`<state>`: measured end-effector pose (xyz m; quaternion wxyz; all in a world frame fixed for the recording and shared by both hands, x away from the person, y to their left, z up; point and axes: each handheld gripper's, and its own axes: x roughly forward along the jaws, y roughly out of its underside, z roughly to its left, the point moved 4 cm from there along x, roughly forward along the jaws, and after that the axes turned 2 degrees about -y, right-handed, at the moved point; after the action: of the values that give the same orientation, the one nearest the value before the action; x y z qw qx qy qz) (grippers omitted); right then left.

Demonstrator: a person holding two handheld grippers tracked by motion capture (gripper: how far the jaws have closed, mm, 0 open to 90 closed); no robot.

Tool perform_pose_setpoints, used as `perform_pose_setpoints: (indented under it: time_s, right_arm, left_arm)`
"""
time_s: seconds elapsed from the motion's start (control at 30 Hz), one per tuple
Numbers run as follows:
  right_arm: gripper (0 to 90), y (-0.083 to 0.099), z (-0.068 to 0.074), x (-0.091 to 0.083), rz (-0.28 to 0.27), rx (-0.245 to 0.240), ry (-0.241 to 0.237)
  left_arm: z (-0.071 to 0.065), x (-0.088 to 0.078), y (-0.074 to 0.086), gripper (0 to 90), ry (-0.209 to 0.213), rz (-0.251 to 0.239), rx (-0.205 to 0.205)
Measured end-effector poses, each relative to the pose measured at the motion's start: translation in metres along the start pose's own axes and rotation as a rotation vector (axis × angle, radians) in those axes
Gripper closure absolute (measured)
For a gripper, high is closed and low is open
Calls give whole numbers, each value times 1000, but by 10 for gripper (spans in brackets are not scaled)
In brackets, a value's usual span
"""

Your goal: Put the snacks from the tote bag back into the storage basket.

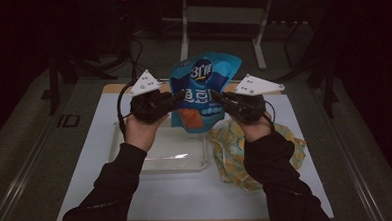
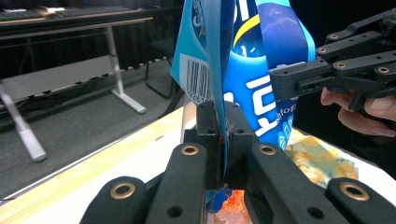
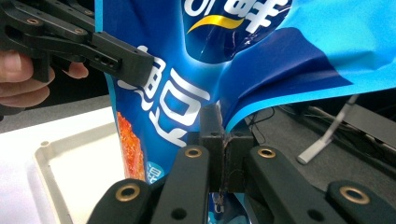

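Observation:
A blue snack bag (image 1: 203, 90) with white lettering and an orange picture hangs upright in the air above the table. My left gripper (image 1: 176, 97) is shut on the bag's left edge, and my right gripper (image 1: 217, 97) is shut on its right edge. In the left gripper view the jaws pinch the seam of the bag (image 2: 205, 70) below a barcode, with the right gripper (image 2: 289, 81) across from it. In the right gripper view the jaws clamp a fold of the bag (image 3: 243, 70), and the left gripper (image 3: 126, 63) holds the far edge.
A clear plastic tray (image 1: 118, 144) lies on the white table top (image 1: 187, 196) under the bag. A crumpled yellow patterned cloth (image 1: 231, 159) lies to the tray's right. Table legs and a frame (image 1: 220, 14) stand on the dark floor beyond.

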<state>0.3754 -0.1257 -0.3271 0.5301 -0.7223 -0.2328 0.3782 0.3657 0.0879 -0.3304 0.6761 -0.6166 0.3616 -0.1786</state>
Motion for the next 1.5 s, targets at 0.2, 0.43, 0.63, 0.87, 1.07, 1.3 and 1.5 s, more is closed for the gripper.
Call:
perform_pose_setpoints:
  time_s: [0.2, 0.43, 0.63, 0.87, 1.07, 1.3, 1.5]
  right_arm:
    - [892, -7, 11, 14, -6, -9, -27]
    - [893, -15, 24, 26, -13, -22, -61]
    - [893, -13, 37, 38, -9, -23, -90]
    - [893, 0, 45, 47, 1, -9, -103]
    - [893, 15, 51, 52, 14, -6, -97]
    - [893, 37, 49, 56, 36, 24, -103]
    - [893, 53, 49, 58, 52, 35, -97]
  left_arm:
    - [8, -17, 1, 887, -35, 7, 2]
    - [15, -36, 4, 887, -63, 9, 0]
    - [21, -49, 17, 888, -74, 20, -7]
    - [25, -51, 34, 888, -67, 37, -20]
    - [26, -46, 53, 887, -48, 39, -41]
    - [26, -35, 71, 887, -33, 64, -43]
    - [28, -26, 86, 887, -8, 70, -61]
